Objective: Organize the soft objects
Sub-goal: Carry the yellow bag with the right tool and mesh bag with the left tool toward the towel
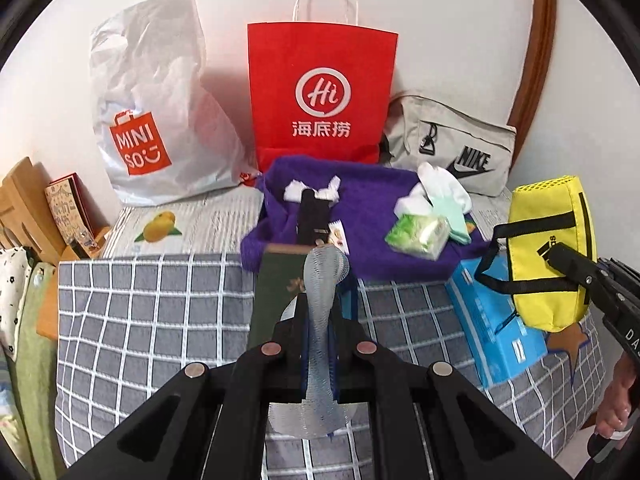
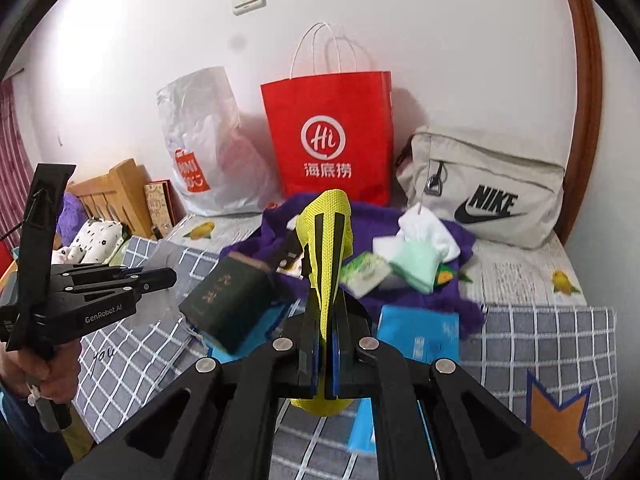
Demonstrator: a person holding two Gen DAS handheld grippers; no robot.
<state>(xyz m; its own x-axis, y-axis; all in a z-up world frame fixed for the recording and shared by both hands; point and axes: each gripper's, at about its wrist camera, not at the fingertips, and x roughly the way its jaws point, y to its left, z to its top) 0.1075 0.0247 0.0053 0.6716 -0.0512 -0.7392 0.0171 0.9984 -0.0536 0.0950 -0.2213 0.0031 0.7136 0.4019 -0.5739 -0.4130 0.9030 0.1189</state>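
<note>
**Lifting the yellow adidas bag off the bed**

Pinched at its mesh end, the yellow adidas bag (image 1: 548, 248), between the right tongs (image 2: 326, 320), pressed together on the fabric. Hanging slack below that grip, black strap looped loose, in front of the blue box (image 1: 492, 332) from the left wrist view. Keep the pinch deep in the mesh. Raise slowly so the dangling strap catches neither box nor purple knit (image 1: 372, 208). Carry level rather than swinging; probably light and floppy, so likely to sway.

Left tongs (image 1: 320, 320) also pressed together, on a strip of grey mesh (image 1: 324, 272) standing up between the pads, over the dark green book (image 1: 280, 288). Cannot tell whether mesh and book belong together. Well apart from the yellow bag, so keep both hands from crossing above the grey checked bed cover (image 1: 160, 312).
</note>
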